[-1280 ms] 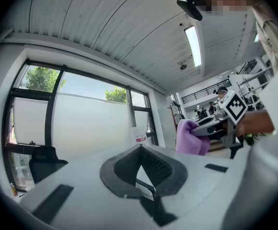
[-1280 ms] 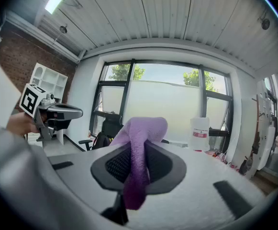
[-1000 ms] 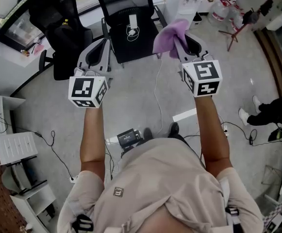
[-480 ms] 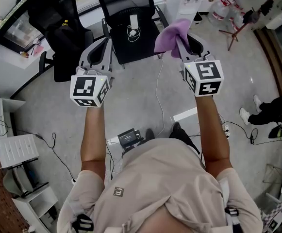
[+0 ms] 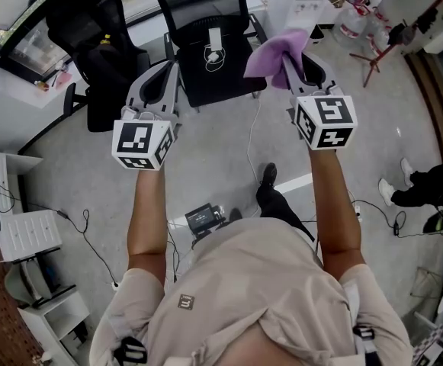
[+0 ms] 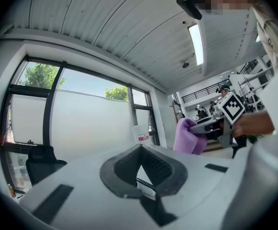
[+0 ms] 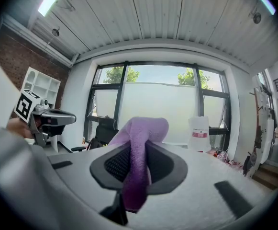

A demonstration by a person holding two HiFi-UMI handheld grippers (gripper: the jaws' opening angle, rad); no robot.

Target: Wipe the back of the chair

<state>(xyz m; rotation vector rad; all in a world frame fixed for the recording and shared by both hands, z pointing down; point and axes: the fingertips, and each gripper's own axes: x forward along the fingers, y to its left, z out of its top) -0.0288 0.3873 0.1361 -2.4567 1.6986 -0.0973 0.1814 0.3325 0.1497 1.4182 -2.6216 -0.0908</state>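
grey floor [image 5: 206,147] lies below both tongs, with a thin cable trailing across it. the person's bare forearms reach forward, one behind each of the tongs. a black mesh office chair [image 5: 206,10] stands ahead of the tongs, between the two, its seat towards them and its back on the far side; the chair back is well beyond the tips. a second black chair [image 5: 91,48] sits beyond and outside the left tongs. the left tongs [image 5: 160,78] [image 6: 141,164] have their tips together with nothing between them. the right tongs [image 5: 301,67] [image 7: 138,169] are clamped on a purple cloth [image 5: 276,52] [image 7: 139,147], which stands up past the tips in a soft fold and hangs down between the pads; the cloth is held in the air near the chair's right arm, not against the chair back. a white gadget with a cord [image 5: 215,48] lies on the chair seat, between the two pairs of tips. a small black box [image 5: 202,218] rests on the floor behind the tongs, near the person's shoe [image 5: 267,175].
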